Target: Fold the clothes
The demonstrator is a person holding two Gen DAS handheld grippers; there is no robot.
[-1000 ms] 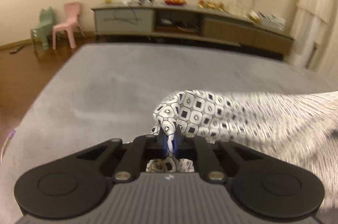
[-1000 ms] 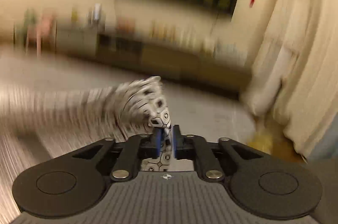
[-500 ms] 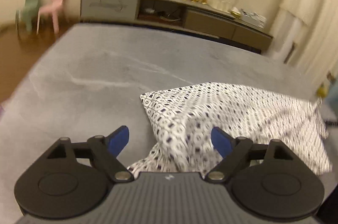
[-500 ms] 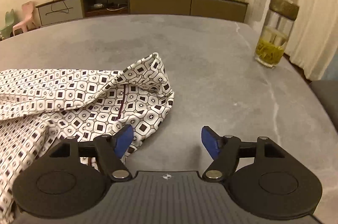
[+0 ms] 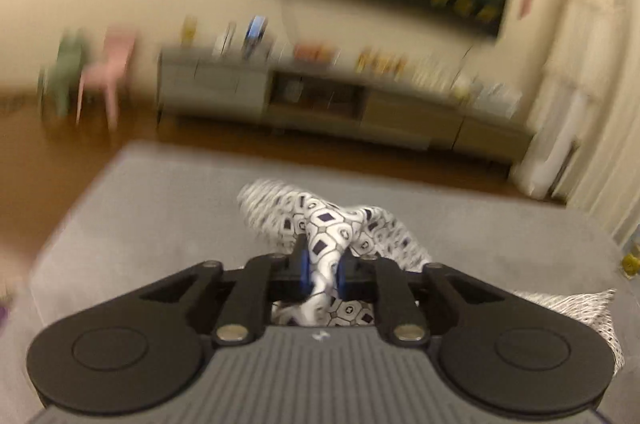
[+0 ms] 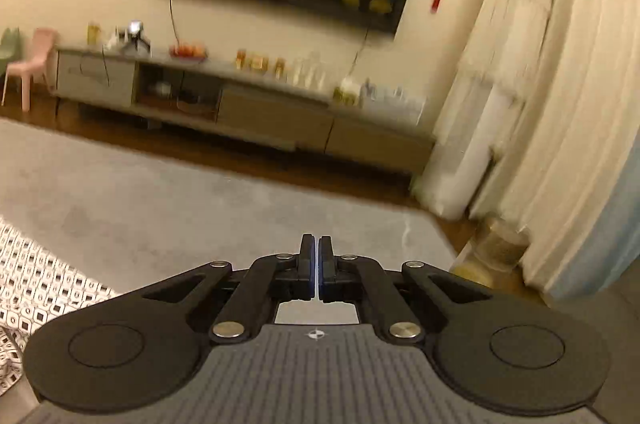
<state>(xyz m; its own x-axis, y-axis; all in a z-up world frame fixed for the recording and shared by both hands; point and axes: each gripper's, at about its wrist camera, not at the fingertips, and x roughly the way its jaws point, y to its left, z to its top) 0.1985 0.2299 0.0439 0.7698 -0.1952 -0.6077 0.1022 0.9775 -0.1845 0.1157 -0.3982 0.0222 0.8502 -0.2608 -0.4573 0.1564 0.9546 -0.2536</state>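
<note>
Patterned garment clamped by left gripper; right gripper closed on nothing.

The left gripper is clenched on a bunched fold of the black-and-white patterned garment, which is raised above the grey table. The remaining cloth is draped downward toward the near right edge of the table, where a further portion is seen in the left wrist view. The right gripper is held over the table with its blue-lined jaws pressed together and no cloth between them. In the right wrist view, part of the garment is seen lying at the near left edge of the table. The left wrist view is blurred.
</note>
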